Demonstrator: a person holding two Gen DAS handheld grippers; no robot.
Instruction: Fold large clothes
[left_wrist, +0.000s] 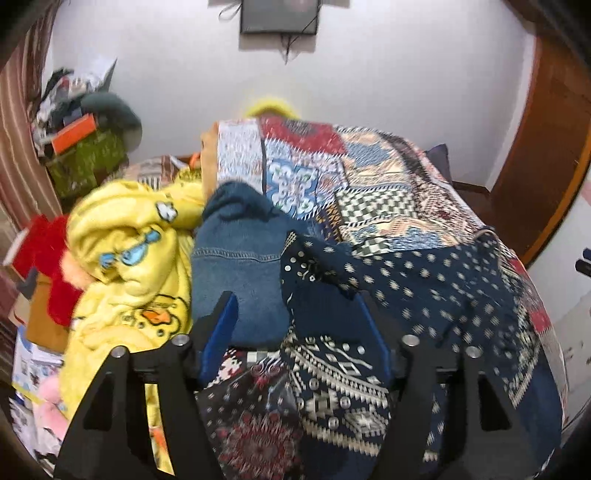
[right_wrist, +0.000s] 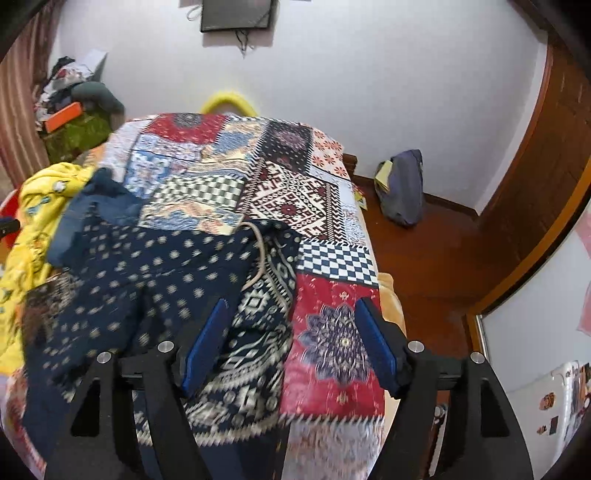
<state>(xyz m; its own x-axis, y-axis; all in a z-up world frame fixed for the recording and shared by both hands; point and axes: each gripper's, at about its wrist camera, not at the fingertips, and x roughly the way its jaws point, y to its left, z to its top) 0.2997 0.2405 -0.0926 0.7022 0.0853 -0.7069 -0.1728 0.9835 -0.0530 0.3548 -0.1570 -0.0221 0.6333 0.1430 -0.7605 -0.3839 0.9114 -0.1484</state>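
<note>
**Both grippers open above the navy garment on the bed**

The left wrist view shows things that the right one shows only in part or not at all: a blue denim piece (left_wrist: 236, 266) lying flat just beyond the fingers, a yellow duck-print blanket (left_wrist: 136, 258) bunched to its left, and something red (left_wrist: 51, 258) at the bed's left edge. The right wrist view alone shows the wooden floor (right_wrist: 436, 266) on the right of the bed and a dark blue bag (right_wrist: 402, 188) leaning at the white wall.

The navy patterned garment (left_wrist: 424, 291) lies spread on the patchwork bedcover (left_wrist: 369, 177) — rumpled, with a pale cord (right_wrist: 258, 258) on its far edge. The left gripper (left_wrist: 295, 321) has its jaws wide; the garment's folded edge lies below and between the blue pads, not pinched. The right gripper (right_wrist: 291, 332) is also wide open — under it the garment's bordered edge meets the red patch of the bedcover, and nothing is held.
</note>
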